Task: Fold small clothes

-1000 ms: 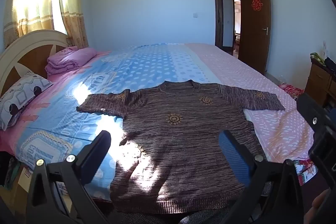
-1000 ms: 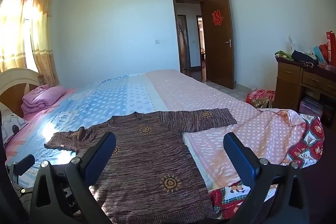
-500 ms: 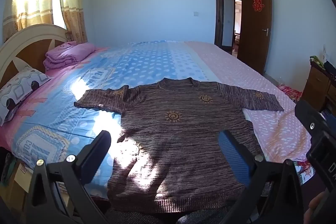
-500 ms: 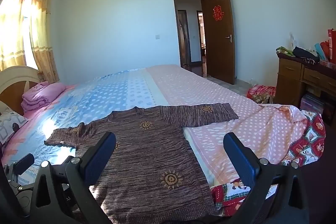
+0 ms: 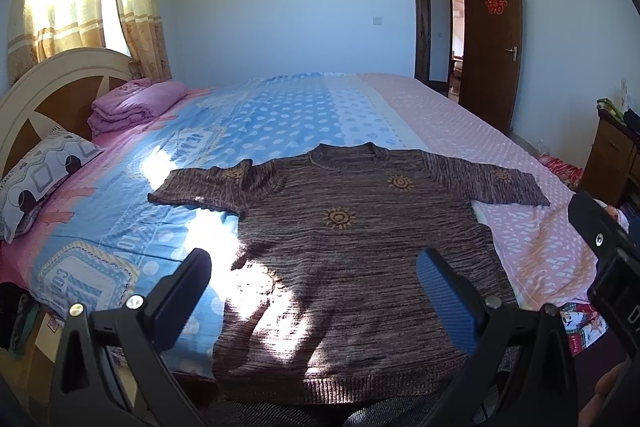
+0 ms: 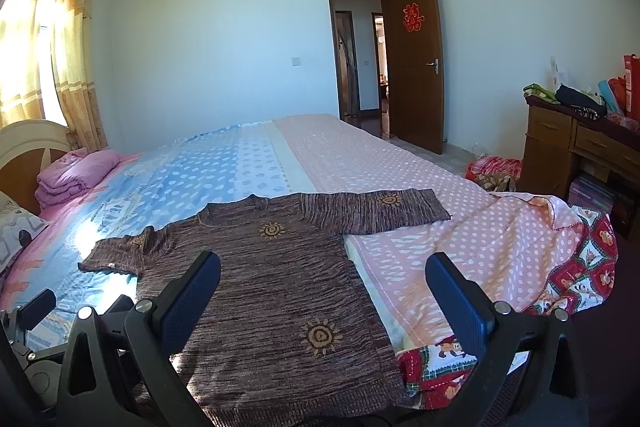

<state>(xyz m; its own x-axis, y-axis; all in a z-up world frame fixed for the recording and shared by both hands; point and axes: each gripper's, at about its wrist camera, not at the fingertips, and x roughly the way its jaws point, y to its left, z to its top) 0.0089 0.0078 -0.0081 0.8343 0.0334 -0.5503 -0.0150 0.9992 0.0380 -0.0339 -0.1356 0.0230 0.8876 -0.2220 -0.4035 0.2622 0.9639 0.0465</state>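
Observation:
A small brown knit sweater (image 5: 344,251) with orange sun motifs lies flat on the bed, sleeves spread to both sides, hem toward me. In the right wrist view the same sweater (image 6: 276,291) fills the lower left. My left gripper (image 5: 316,291) hovers open above the sweater's lower half, nothing between its blue pads. My right gripper (image 6: 324,295) is open too, over the sweater's right hem side and the pink sheet. The right gripper's black body (image 5: 604,267) shows at the right edge of the left wrist view. The left gripper's tip (image 6: 36,307) shows low left.
The bed (image 5: 288,115) carries a blue dotted cover and a pink dotted sheet (image 6: 400,163). Folded pink bedding (image 5: 132,103) and a pillow (image 5: 40,171) sit by the headboard. A wooden dresser (image 6: 576,151) stands right; a patterned quilt (image 6: 580,267) hangs off the bed corner. The door (image 6: 412,67) is open.
Both views have risen and tilted slightly, so the sweater sits lower and closer in frame. Both grippers stay open; the sweater has not moved.

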